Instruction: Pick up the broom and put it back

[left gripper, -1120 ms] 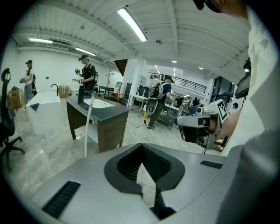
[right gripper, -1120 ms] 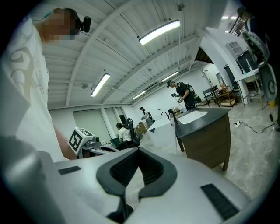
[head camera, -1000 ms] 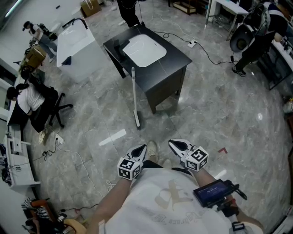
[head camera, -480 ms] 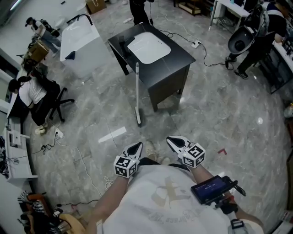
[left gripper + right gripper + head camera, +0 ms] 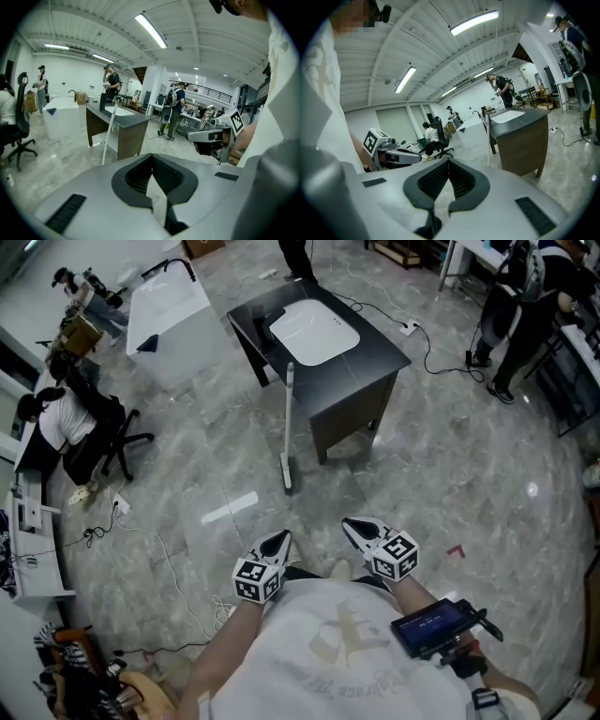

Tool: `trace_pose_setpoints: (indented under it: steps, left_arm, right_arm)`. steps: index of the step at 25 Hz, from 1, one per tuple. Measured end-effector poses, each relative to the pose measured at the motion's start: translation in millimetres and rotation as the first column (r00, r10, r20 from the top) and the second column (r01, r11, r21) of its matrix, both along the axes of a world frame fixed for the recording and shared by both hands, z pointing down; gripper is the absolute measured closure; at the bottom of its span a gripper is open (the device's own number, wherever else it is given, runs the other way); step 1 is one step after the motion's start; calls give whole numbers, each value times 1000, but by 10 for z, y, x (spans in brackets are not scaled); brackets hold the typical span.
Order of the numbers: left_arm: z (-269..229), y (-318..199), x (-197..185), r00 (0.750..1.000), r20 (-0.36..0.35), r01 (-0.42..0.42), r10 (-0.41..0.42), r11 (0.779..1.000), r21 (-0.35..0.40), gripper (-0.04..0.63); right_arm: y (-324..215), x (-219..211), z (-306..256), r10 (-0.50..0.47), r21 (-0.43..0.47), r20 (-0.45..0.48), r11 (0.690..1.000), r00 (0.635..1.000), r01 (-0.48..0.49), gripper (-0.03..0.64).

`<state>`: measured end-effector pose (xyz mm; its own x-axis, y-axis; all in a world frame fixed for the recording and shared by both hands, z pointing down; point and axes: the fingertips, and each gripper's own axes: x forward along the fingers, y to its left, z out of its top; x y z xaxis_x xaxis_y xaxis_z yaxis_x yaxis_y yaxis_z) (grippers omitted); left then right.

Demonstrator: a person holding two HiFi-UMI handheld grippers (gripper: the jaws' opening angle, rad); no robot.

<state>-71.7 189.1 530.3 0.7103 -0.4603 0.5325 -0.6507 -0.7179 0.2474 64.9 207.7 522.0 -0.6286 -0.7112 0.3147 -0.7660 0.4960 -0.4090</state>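
The broom (image 5: 288, 427) is a white stick that leans against the front left corner of the black table (image 5: 375, 367), its head on the floor. It also shows in the left gripper view as the broom (image 5: 109, 136) and in the right gripper view as a thin broom handle (image 5: 489, 138). My left gripper (image 5: 279, 542) and right gripper (image 5: 354, 526) are held close to my body, well short of the broom. Both point toward the table, shut and empty. The jaws meet in the left gripper (image 5: 152, 155) and the right gripper (image 5: 448, 161).
A white basin (image 5: 314, 332) is set in the black table's top. A white counter (image 5: 169, 306) stands at the back left. A seated person on an office chair (image 5: 70, 442) is at the left. Cables (image 5: 169, 577) and a strip of white tape (image 5: 230, 508) lie on the floor. People stand at the far right (image 5: 511, 306).
In the head view the table and broom have shifted slightly right. Both grippers have edged forward and stay shut and empty.
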Motion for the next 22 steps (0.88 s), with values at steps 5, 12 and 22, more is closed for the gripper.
trace_pose_setpoints:
  steps: [5, 12, 22]
  left_arm:
    - [59, -110, -100, 1000, -3, 2, -2, 1000, -13, 583]
    - [69, -380, -274, 1000, -20, 5, -5, 1000, -17, 583]
    - [112, -721, -557, 999, -43, -1, 1, 1000, -12, 583]
  right_arm:
    - [-149, -92, -22, -2, 15, 16, 1000, 1000, 2, 600]
    - [-475, -283, -71, 1, 15, 19, 1000, 1000, -1, 600]
    - [-826, -598, -118, -7, 11, -10, 1000, 1000, 7, 600]
